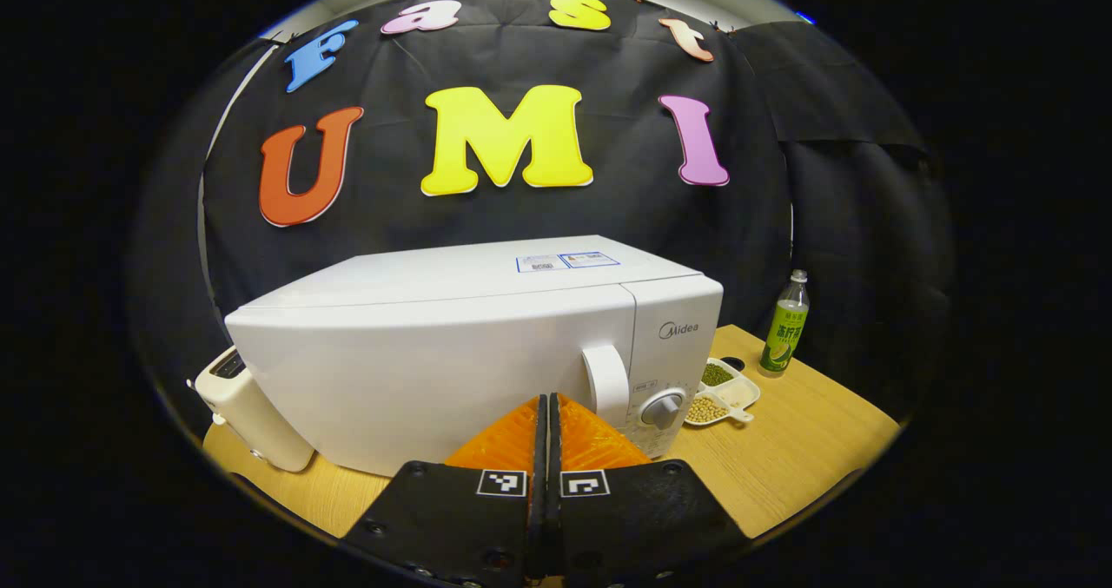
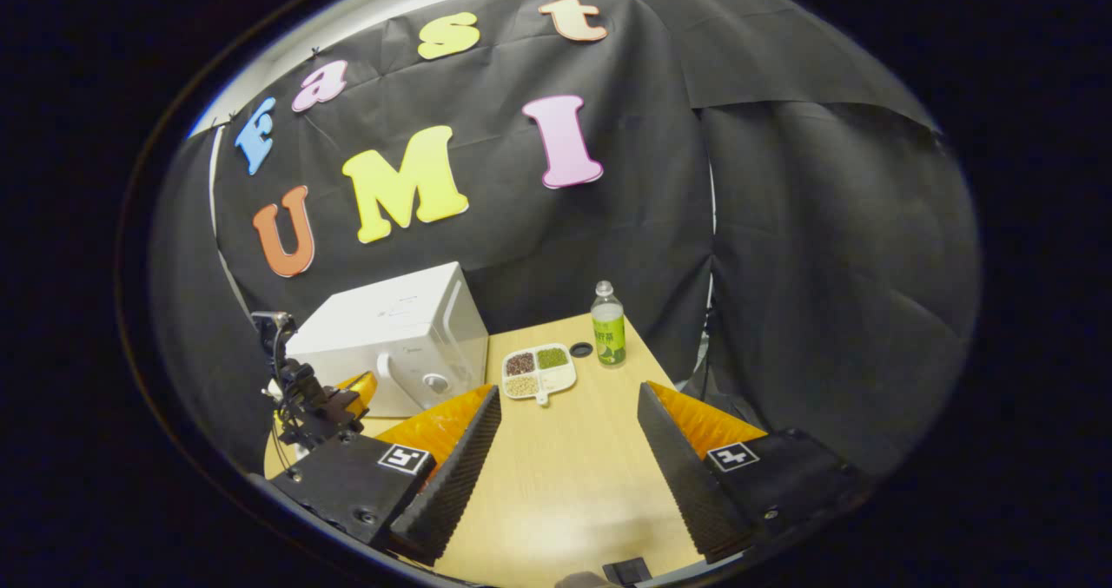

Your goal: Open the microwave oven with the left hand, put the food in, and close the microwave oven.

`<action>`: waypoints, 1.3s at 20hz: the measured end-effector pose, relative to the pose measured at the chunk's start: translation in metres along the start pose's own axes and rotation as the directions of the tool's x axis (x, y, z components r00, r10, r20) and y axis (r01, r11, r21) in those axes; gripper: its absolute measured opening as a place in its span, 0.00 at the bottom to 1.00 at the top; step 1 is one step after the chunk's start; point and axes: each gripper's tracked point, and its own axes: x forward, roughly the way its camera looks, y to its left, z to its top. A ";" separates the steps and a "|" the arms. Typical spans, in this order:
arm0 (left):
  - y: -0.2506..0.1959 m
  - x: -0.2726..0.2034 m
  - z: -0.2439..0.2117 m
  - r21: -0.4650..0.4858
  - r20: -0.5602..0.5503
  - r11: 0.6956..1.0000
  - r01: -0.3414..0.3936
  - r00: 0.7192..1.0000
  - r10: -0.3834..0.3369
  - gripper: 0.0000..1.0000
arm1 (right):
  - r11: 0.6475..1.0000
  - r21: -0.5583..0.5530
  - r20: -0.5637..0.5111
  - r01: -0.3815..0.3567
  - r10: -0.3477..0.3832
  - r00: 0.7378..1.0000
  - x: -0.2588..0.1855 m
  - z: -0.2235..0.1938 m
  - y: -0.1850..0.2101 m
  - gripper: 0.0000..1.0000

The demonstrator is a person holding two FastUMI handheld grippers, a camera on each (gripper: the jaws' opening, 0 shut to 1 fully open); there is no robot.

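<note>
Fingers of the left gripper (image 1: 548, 414) are pressed together, empty, just before the shut microwave (image 1: 452, 353) near its handle (image 1: 605, 384). Right gripper (image 2: 569, 432) gapes empty; food tray (image 2: 539, 371) waits mid-desk (image 2: 565, 484). Next: hook the handle.

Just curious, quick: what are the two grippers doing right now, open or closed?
Left gripper: closed, holding nothing, near the white microwave oven.
Right gripper: open, empty, above the wooden table.

Left gripper (image 1: 548, 410) closed before white microwave (image 1: 434, 353), door handle (image 1: 605, 382), wooden table (image 1: 799, 449)
</note>
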 end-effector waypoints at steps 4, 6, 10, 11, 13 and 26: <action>-0.009 -0.042 0.023 0.018 0.040 0.998 0.052 0.998 -0.053 0.35 | 0.999 -0.004 0.021 -0.043 0.043 0.999 -0.002 0.003 0.022 0.92; -0.003 -0.066 0.037 0.038 0.060 0.999 0.032 0.998 -0.034 0.98 | 0.998 -0.011 0.030 -0.056 0.056 0.998 -0.003 0.003 0.031 1.00; 0.009 -0.113 0.060 0.047 0.098 0.999 0.002 0.995 -0.007 0.96 | 0.996 -0.026 0.047 -0.084 0.085 0.995 -0.008 0.003 0.051 1.00; 0.014 -0.127 0.066 0.043 0.103 0.999 -0.005 0.995 0.000 0.96 | 0.995 -0.026 0.052 -0.094 0.096 0.994 -0.010 0.004 0.058 1.00; 0.031 -0.155 0.075 0.053 0.103 0.998 -0.043 0.994 0.038 0.96 | 0.993 -0.036 0.063 -0.110 0.112 0.992 -0.013 0.005 0.070 0.92; 0.123 -0.284 0.124 -0.051 0.172 0.979 -0.198 0.964 0.204 1.00 | 0.978 -0.164 0.202 -0.127 0.159 0.966 -0.054 0.027 0.130 1.00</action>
